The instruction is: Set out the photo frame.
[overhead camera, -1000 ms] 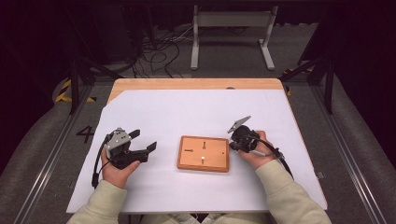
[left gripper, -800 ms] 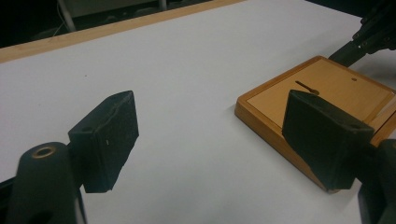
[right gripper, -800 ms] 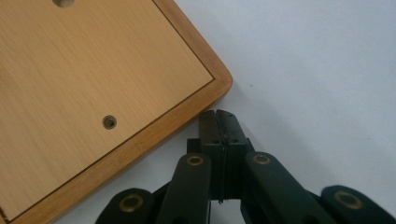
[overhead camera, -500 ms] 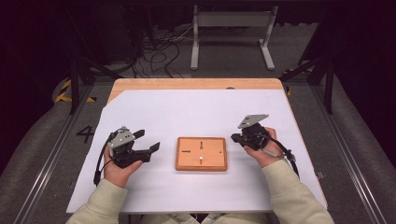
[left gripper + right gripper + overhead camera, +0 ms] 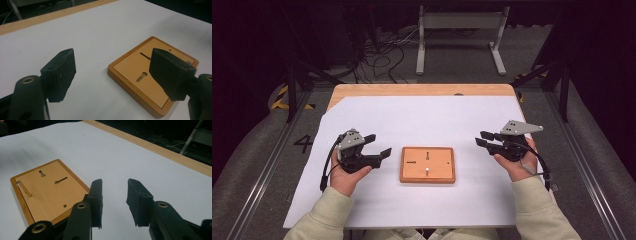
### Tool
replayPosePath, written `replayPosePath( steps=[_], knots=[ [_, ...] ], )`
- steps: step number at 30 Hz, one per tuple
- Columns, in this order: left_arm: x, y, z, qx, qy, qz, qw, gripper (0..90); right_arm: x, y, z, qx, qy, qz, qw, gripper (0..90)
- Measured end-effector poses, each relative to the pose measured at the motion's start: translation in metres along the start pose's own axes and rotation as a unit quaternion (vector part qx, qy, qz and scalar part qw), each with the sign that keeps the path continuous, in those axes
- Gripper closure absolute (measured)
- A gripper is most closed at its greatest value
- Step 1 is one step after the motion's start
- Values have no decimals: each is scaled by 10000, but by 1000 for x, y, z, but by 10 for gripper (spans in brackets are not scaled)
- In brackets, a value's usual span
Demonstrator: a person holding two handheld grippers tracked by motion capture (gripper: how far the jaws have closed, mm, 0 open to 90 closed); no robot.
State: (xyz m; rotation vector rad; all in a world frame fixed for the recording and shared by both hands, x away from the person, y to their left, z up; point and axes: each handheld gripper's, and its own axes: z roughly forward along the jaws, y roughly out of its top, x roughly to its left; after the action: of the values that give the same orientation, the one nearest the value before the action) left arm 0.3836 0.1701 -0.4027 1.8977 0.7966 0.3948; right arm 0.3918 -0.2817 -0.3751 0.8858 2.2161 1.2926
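While holding both tools just off the table, keep them as they are: left gripper [image 5: 378,144] spread wide with nothing between its jaws, right gripper [image 5: 482,138] parted less far, having just been opening, likewise with nothing between. Look for the wooden board [image 5: 427,165] lying flat between the two, just ahead of the left jaws and a little farther from the right ones. Check the metal peg [image 5: 426,171] near the board's closer edge; judging by the right gripper view, probably seated in its hole and free of both tools. Avoid brushing it, and approach from above, not from the side, if it needs a nudge. Steady the board's rim with the left jaws before any further touch, since nothing seems to fix it to the white sheet [image 5: 422,120]. Mind the two dark slots [image 5: 427,155] beyond the peg. Leave alone the wooden table edge [image 5: 422,90] far past both sets of tips.
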Motion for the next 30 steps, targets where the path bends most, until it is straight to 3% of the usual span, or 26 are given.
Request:
replayPosePath(
  steps=[9, 15, 22, 30],
  knots=[
    [-17, 11, 15, 68, -303, 238, 9992, 225, 0, 1, -1, -97, 41, -10, 9999, 629],
    [-24, 13, 21, 147, -432, 226, 9987, 246, -1, 1, -2, -98, 59, 24, 9999, 640],
    [-41, 12, 36, 144, -726, 390, 9965, 321, 0, 0, -2, -79, 65, 25, 9999, 640],
    [-51, 5, 49, 121, -1083, 382, 9933, 389, 0, -2, -3, -74, 74, 48, 9999, 636]
  ],
)
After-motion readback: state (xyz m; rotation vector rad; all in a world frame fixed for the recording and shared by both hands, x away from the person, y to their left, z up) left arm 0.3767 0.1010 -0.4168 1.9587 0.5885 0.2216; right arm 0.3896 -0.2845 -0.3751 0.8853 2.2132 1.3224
